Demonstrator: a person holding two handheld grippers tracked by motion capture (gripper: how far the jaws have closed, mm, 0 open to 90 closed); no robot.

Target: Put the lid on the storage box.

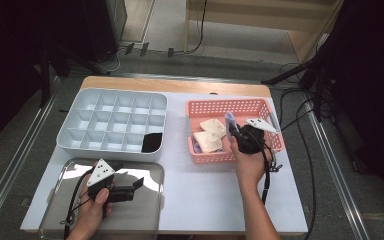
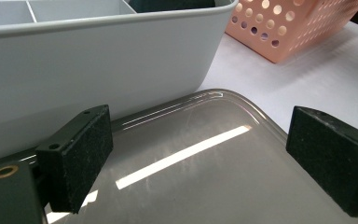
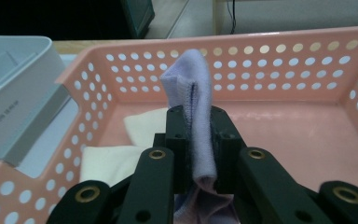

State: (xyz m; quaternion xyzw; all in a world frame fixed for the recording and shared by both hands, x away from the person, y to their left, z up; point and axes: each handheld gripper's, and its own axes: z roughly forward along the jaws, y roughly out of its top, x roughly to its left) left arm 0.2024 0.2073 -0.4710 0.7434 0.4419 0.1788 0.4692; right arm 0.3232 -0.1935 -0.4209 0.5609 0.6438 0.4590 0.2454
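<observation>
Lavender sock pinched in the right gripper above the pink basket.

Right gripper's jaws are pressed together on the folded sock, which stands up between them over the basket, where 2 cream socks lie. Left gripper hangs with jaws spread and nothing between them over the clear lid, just beside the grey divider tray, where 1 black item fills a corner cell. The grip looks narrow: loose fabric trailing below could snag the basket rim or slip free on the way to the tray.
</observation>
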